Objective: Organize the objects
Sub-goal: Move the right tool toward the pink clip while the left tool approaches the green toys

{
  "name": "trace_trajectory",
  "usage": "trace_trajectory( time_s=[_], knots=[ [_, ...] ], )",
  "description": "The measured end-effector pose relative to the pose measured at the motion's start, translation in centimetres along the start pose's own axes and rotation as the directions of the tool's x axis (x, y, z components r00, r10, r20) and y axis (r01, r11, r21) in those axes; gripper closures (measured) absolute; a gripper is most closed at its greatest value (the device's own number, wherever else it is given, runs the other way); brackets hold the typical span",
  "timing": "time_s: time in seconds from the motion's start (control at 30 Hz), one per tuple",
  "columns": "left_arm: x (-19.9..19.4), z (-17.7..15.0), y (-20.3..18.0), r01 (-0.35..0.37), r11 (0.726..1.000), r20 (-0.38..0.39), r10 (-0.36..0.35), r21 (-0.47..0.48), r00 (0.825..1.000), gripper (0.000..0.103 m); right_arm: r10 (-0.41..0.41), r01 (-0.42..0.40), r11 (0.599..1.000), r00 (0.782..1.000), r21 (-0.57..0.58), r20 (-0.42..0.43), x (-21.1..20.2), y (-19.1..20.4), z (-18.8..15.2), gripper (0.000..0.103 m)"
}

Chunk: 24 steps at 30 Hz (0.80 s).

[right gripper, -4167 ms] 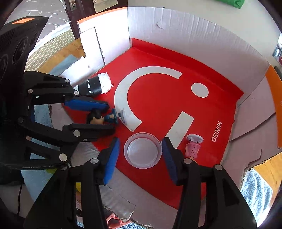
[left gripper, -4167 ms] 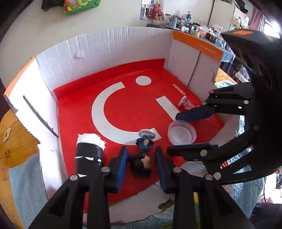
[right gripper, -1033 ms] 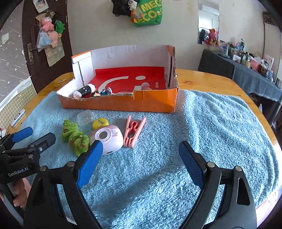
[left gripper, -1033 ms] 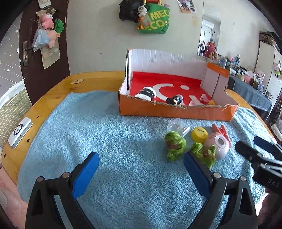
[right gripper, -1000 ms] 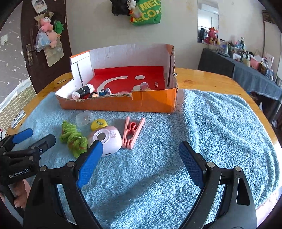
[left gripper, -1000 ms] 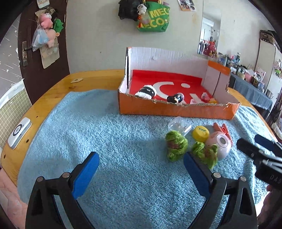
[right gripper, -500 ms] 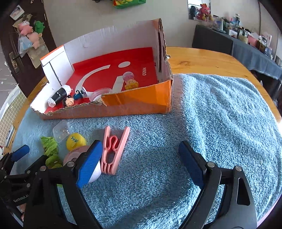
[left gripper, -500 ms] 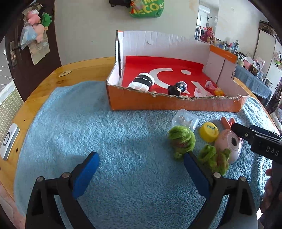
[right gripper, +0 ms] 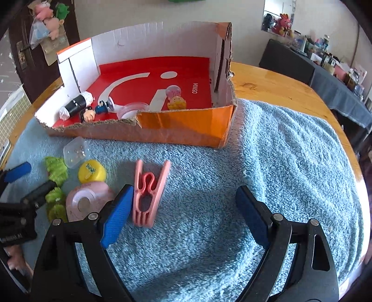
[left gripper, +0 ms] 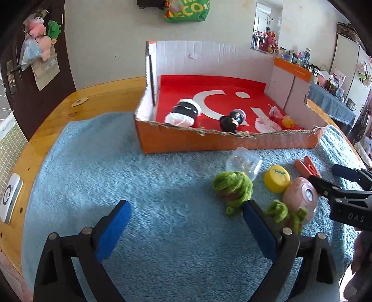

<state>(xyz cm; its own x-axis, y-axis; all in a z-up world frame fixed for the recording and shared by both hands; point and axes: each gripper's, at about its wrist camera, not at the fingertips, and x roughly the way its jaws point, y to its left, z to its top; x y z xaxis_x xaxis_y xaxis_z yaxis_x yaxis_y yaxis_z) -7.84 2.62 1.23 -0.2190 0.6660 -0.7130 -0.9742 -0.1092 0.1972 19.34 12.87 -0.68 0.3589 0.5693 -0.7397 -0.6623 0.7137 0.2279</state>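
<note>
In the left wrist view we see only the tip of the pink plastic clothes peg (left gripper: 306, 166); the black right gripper (left gripper: 334, 176) covers the rest. The contents of the small clear plastic box (left gripper: 243, 163) near the blue towel's (left gripper: 139, 185) middle are too small to tell.

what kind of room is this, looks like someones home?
Most likely a lived-in home room: a wooden table under a blue towel, soft toys hung on the door, and a cluttered sideboard.
</note>
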Motion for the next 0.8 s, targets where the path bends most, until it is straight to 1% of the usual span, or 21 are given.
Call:
trace_trajectory(
  time_s=[0.07, 0.2, 0.3, 0.33, 0.37, 0.4, 0.47, 0.5, 0.53, 0.6, 0.63, 0.7, 0.8],
  knots=[
    [-0.1, 0.0, 0.4, 0.004, 1.000, -0.001, -0.004, -0.008, 1.000, 0.004, -0.031, 0.031, 0.999, 0.999, -0.015, 0.006, -0.3, -0.1, -0.3, 0.015],
    [-0.2, 0.2, 0.0, 0.028, 1.000, 0.005, -0.028, 0.014, 1.000, 0.009, -0.014, 0.014, 0.996, 1.000, -0.092, 0.009, -0.6, 0.8, -0.3, 0.015],
    [0.0, 0.5, -0.7, 0.058, 0.997, -0.007, -0.058, 0.041, 0.998, 0.017, 0.008, -0.007, 0.992, 1.000, -0.127, 0.003, -0.2, 1.2, 0.2, 0.017],
    [0.2, 0.6, -1.0, 0.074, 0.996, -0.016, -0.073, 0.051, 0.997, 0.022, 0.034, -0.034, 0.991, 0.999, -0.129, -0.003, -0.1, 1.1, 0.4, 0.019],
    [0.4, 0.8, -1.2, 0.090, 0.994, -0.025, -0.089, 0.057, 0.996, 0.028, 0.047, -0.048, 0.990, 0.999, -0.129, -0.011, 0.0, 1.0, 0.6, 0.027],
    [0.4, 0.8, -1.4, 0.104, 0.993, -0.029, -0.102, 0.059, 0.994, 0.031, 0.054, -0.056, 0.990, 0.998, -0.132, -0.018, 0.1, 1.0, 0.7, 0.040],
    [0.5, 1.0, -1.7, 0.119, 0.991, -0.027, -0.117, 0.068, 0.993, 0.040, 0.096, -0.100, 0.986, 0.995, -0.134, -0.030, 0.3, 1.0, 0.9, 0.052],
    [0.5, 1.1, -1.9, 0.125, 0.989, -0.025, -0.124, 0.076, 0.992, 0.043, 0.115, -0.119, 0.984, 0.993, -0.133, -0.034, 0.4, 1.0, 1.0, 0.055],
    [0.5, 1.1, -2.0, 0.135, 0.988, -0.026, -0.134, 0.079, 0.991, 0.051, 0.121, -0.124, 0.983, 0.992, -0.138, -0.030, 0.4, 1.1, 1.0, 0.057],
    [0.5, 1.2, -2.3, 0.151, 0.985, -0.026, -0.150, 0.083, 0.988, 0.059, 0.144, -0.146, 0.978, 0.989, -0.148, -0.023, 0.4, 1.3, 1.0, 0.073],
    [0.5, 1.2, -2.4, 0.161, 0.983, -0.026, -0.159, 0.085, 0.987, 0.070, 0.156, -0.157, 0.977, 0.988, -0.146, -0.019, 0.3, 1.3, 1.0, 0.077],
    [0.4, 1.2, -2.6, 0.164, 0.983, -0.025, -0.162, 0.084, 0.986, 0.071, 0.181, -0.180, 0.973, 0.983, -0.144, -0.009, 0.2, 1.4, 0.9, 0.079],
    [0.1, 1.2, -2.6, 0.163, 0.984, -0.009, -0.162, 0.079, 0.987, 0.072, 0.191, -0.188, 0.972, 0.981, -0.137, 0.009, -0.2, 1.5, 0.5, 0.079]
  ],
)
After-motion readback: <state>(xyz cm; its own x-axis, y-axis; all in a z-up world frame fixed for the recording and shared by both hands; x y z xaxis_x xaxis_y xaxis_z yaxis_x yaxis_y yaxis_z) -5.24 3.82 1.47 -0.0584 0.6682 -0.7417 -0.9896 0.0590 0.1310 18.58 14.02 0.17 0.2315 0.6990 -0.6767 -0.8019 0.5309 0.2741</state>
